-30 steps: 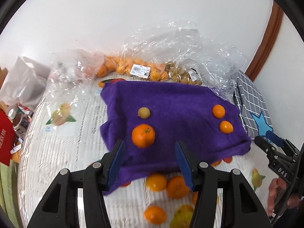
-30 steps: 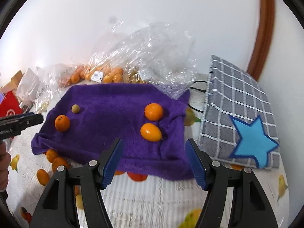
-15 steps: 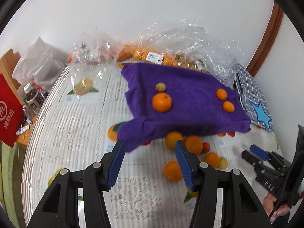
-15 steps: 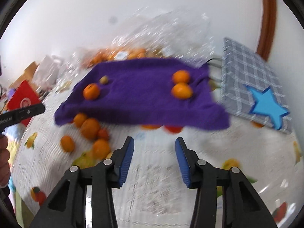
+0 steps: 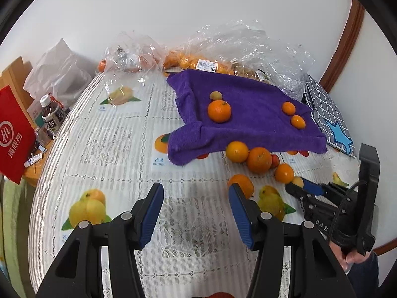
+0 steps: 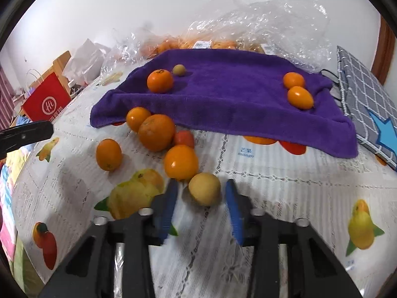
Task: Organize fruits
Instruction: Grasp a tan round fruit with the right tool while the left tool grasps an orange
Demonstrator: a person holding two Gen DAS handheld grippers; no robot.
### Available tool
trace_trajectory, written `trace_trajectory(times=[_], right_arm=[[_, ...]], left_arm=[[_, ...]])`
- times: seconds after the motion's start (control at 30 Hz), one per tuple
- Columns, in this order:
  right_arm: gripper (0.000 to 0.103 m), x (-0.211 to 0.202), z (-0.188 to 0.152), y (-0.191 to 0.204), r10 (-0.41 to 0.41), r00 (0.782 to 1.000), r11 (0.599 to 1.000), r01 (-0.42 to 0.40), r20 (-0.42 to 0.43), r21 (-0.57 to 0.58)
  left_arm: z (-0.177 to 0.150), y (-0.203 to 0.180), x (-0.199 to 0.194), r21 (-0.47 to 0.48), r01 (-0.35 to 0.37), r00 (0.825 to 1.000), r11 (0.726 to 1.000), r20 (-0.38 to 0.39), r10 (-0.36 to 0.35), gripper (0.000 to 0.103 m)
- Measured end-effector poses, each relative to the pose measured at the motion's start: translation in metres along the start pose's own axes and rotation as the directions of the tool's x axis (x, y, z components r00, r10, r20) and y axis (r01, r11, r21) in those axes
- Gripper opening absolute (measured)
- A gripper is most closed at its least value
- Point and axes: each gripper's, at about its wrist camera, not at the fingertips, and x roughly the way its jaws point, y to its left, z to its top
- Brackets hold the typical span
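Note:
A purple towel lies on the table with an orange, a small yellow fruit and two small oranges on it. Several loose oranges lie in front of the towel. A pale yellow fruit sits between the fingers of my right gripper, which is open around it. My left gripper is open and empty above the tablecloth, near one orange.
Clear plastic bags of fruit lie behind the towel. A grey checked pouch with a blue star is at the right. A red bag and a bottle stand left of the table edge.
Both grippers have pulled back from the towel toward the front of the table. The right gripper has dropped low and narrowed, and now straddles the pale yellow fruit.

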Motion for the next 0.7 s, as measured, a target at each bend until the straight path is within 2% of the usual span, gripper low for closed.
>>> trace_trajectory(times=[0.23,0.43,0.57,0.7], right_arm=[[0.026,-0.012,-0.003,-0.017,-0.003,1.000,0.999,0.002,0.015,0.032],[0.026,-0.035,-0.019,-0.057,-0.140,0.990,0.987,0.137,0.028,0.080],[0.026,-0.040,-0.026,-0.078,-0.154,0.988,0.980,0.150,0.021,0.129],[0.026,-0.040,-0.028,-0.087,-0.199,0.980,0.973,0.194,0.024,0.128]], left_arm=[[-0.002,-0.019,0.008,0.022,0.019,1.000,1.000,-0.008,-0.018,0.052],[-0.007,-0.048,0.042,0.054,0.047,0.997,0.997,-0.064,-0.044,0.053],[-0.012,-0.058,0.061,0.071,0.018,0.998,0.997,-0.064,-0.014,0.052],[-0.016,-0.058,0.070,0.079,-0.020,0.999,0.997,-0.032,0.023,0.041]])
